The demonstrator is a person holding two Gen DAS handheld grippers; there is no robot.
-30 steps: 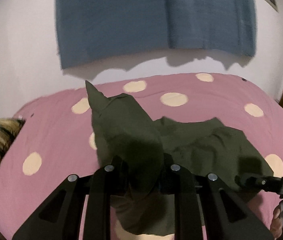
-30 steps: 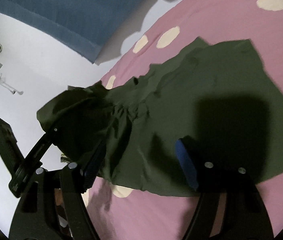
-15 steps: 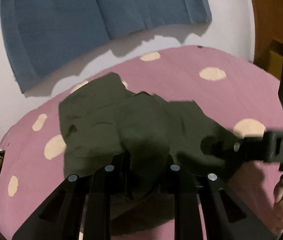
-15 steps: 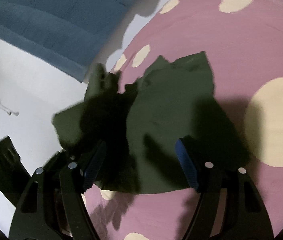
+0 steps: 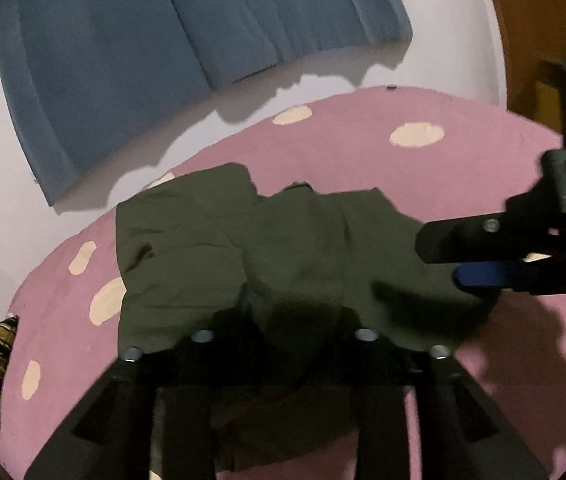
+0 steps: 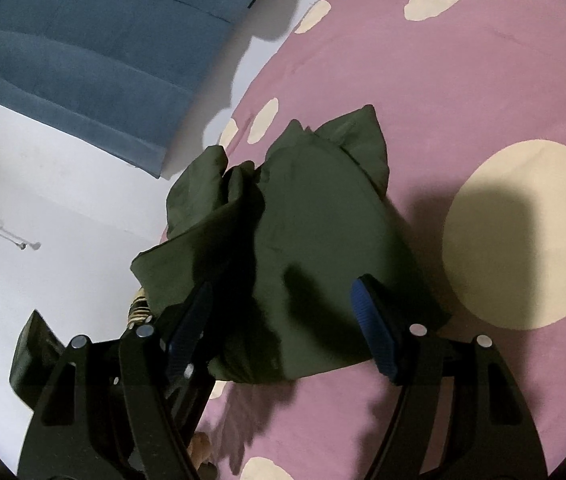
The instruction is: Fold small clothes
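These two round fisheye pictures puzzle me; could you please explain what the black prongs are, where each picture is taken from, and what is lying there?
No robot here: a person holds a two-finger gripper in each hand, with a camera on each that looks along its fingers. One picture is from the left gripper, the other from the right gripper. The black prongs are their fingers. On a pink spread with cream dots lies a small dark green garment, partly folded. A blue cloth hangs behind it. The left gripper's jaws are opening with a fold of the garment between them. The right gripper is open, with the garment's near edge between its blue pads, untouched.
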